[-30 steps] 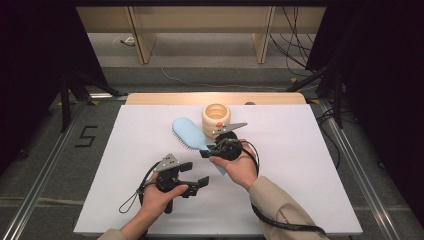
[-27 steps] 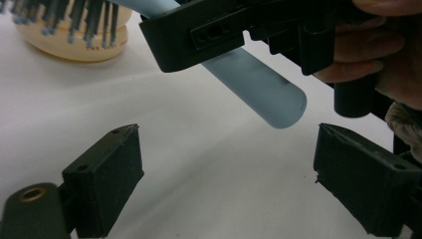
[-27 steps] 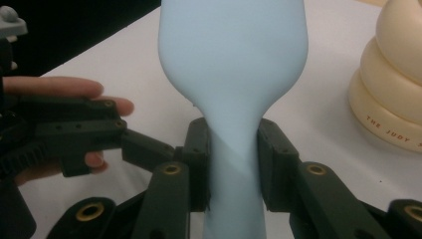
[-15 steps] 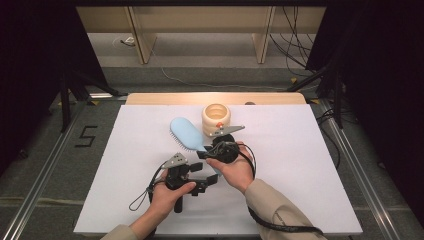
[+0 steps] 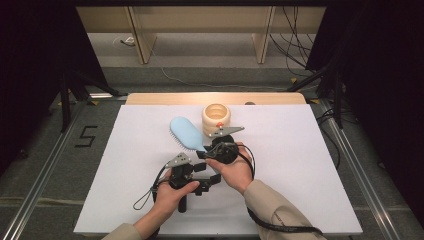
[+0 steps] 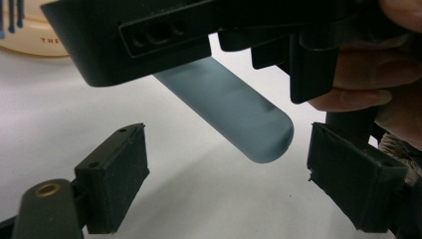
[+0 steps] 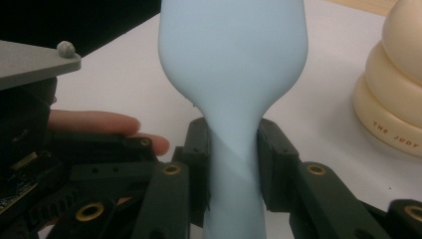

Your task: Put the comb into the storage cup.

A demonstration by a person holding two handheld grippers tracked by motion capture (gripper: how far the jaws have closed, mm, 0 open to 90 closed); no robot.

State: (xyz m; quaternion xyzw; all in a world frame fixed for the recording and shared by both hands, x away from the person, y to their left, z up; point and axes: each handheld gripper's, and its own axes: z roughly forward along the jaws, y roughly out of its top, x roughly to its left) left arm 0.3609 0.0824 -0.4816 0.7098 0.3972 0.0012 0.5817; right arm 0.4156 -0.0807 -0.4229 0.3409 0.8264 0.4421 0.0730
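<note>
My left gripper [image 5: 200,181] sits low over the white table [image 5: 125,200], jaws wide open, with nothing between them. The blue brush [image 5: 186,133] handle end hangs just ahead. My right gripper [image 5: 202,150] squeezes that handle tight. A cream ring pot [image 5: 216,118] stands behind, maybe touching the brush. Dark curtains [image 5: 30,75] hang around the room.

The hairbrush [image 7: 233,74] is showing a smooth, matt pale-blue plastic body, its handle [image 6: 234,114] looking slightly rubbery and dull. At its 2 o'clock, the cream pot [image 5: 216,116] is looking like smooth, softly shining plastic or glazed ware; which, I cannot tell. The right gripper [image 7: 233,164] is gripping the handle with matt black, faintly grainy plastic pads [image 7: 271,164], brass-coloured metal pins glinting. The table [image 5: 125,165] is lying under a flat, matt white sheet, with pale wood edging at 12 o'clock.
</note>
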